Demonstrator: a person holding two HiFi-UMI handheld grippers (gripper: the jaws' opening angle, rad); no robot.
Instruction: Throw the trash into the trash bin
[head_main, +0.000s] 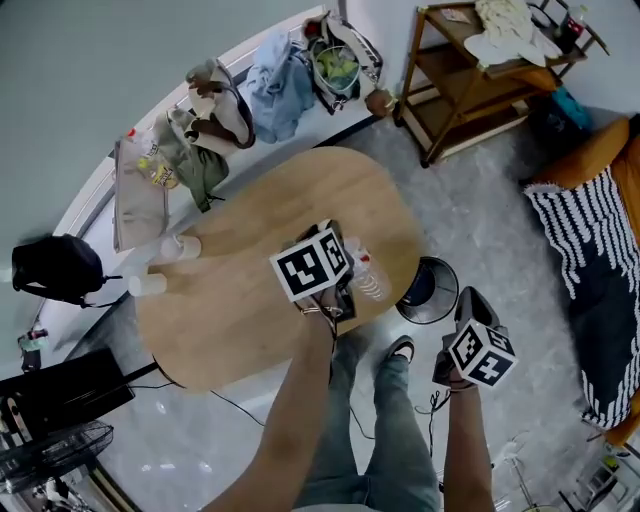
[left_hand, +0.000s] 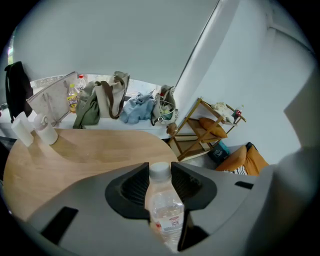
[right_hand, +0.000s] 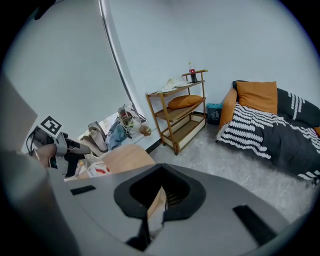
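A clear plastic bottle (left_hand: 167, 212) with a white cap and red label stands between the jaws of my left gripper (left_hand: 160, 184), which is shut on it. In the head view that gripper (head_main: 345, 285) hangs over the near edge of the oval wooden table (head_main: 250, 300), with the bottle (head_main: 366, 277) sticking out to its right. The dark round trash bin (head_main: 429, 291) stands on the floor just right of the table. My right gripper (right_hand: 159, 199) is shut on a thin tan scrap (right_hand: 156, 206); in the head view it (head_main: 470, 305) hangs right of the bin.
Two white cups (head_main: 181, 247) (head_main: 147, 285) stand at the table's left end. Bags and clothes (head_main: 270, 85) crowd the window ledge. A wooden shelf (head_main: 470, 75) is at the back right and a sofa with a striped blanket (head_main: 585, 250) at the right. The person's shoe (head_main: 400, 350) is by the bin.
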